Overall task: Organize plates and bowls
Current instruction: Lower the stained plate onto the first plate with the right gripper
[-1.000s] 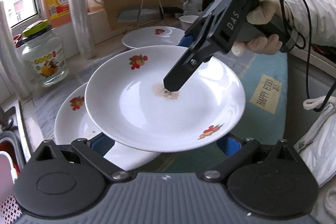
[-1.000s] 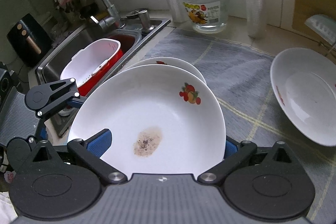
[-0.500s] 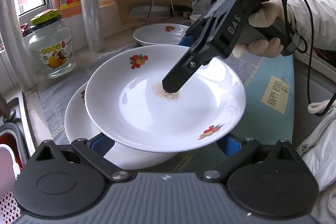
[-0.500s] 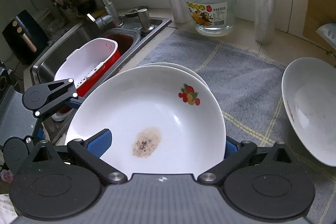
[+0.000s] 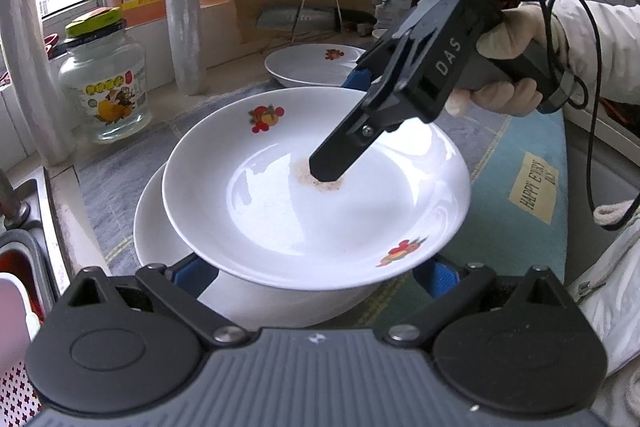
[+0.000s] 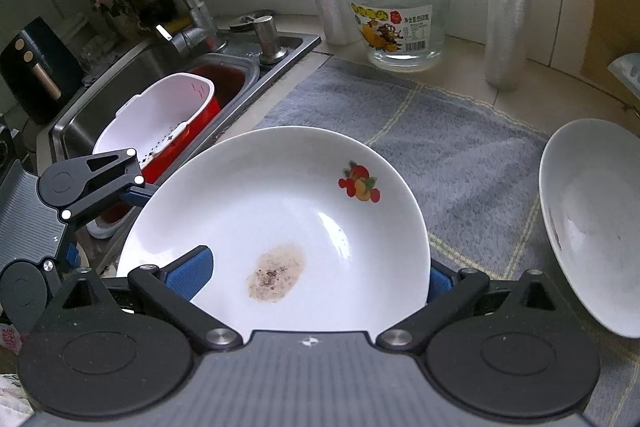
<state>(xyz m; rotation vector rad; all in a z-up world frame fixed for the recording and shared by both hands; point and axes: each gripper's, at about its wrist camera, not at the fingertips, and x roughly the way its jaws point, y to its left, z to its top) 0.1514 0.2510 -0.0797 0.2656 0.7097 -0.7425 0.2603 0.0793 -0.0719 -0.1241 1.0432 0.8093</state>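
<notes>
Two grippers are shown at one stained plate (image 5: pixel 280 211), which is held above a second plate (image 5: pixel 160 227) that is largely hidden. The right gripper (image 5: pixel 332 167), marked "DAS", is clamped over the far rim; the left gripper (image 5: pixel 316 275) has wide jaws, its grip unclear. "HAPPY EVERY" is legible on the mat (image 5: pixel 534 187).
</notes>
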